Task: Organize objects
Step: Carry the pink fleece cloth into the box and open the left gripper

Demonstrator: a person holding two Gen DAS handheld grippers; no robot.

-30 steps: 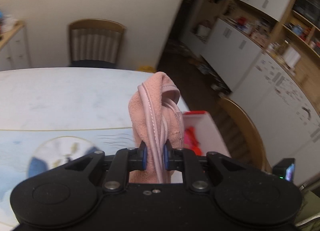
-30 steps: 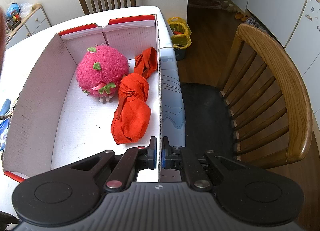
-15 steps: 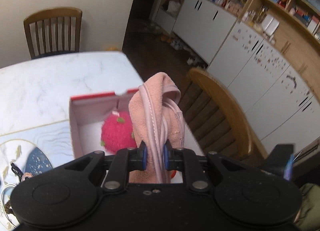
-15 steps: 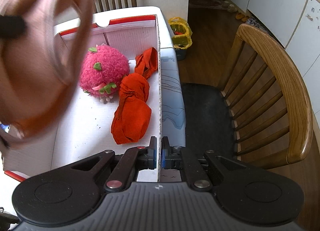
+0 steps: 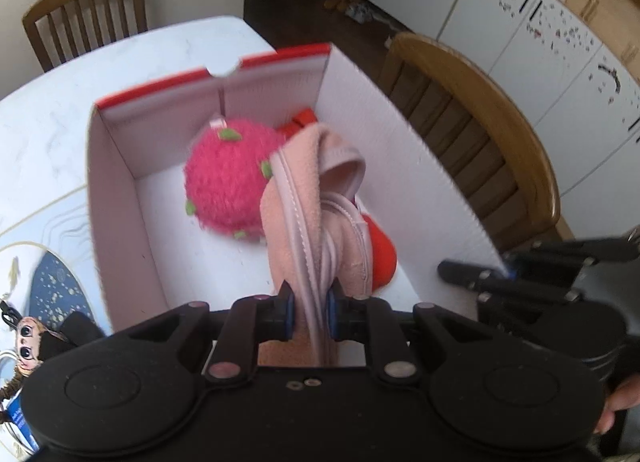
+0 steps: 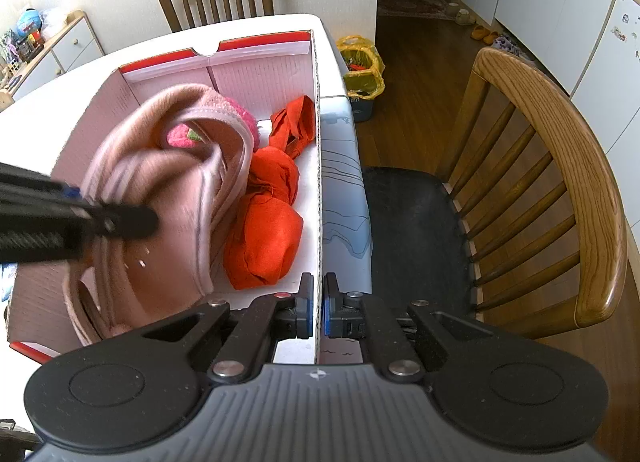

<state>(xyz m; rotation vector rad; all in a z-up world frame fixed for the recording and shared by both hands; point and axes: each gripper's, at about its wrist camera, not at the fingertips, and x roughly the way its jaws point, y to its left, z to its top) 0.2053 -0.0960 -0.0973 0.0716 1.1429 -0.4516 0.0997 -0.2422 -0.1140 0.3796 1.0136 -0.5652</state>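
Since a second earlier, the left gripper point(image 5: 309, 312) had carried the pink cloth point(image 5: 308, 214) from over the table point(image 5: 44, 118) to above the box point(image 5: 120, 198), clamped tight on it. Beneath lay a plush point(image 5: 228, 178) and red cloth point(image 6: 266, 234), leaving bare floor leftward. Right gripper point(image 6: 317, 312) pinched the box's right wall.

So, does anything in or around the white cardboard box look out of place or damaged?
Nothing stands out. The white cardboard box looks intact; the right gripper is shut on its side wall. The fuzzy pink plush ball and crumpled orange cloth lie inside, and the left gripper holds the soft pink fabric item over them.
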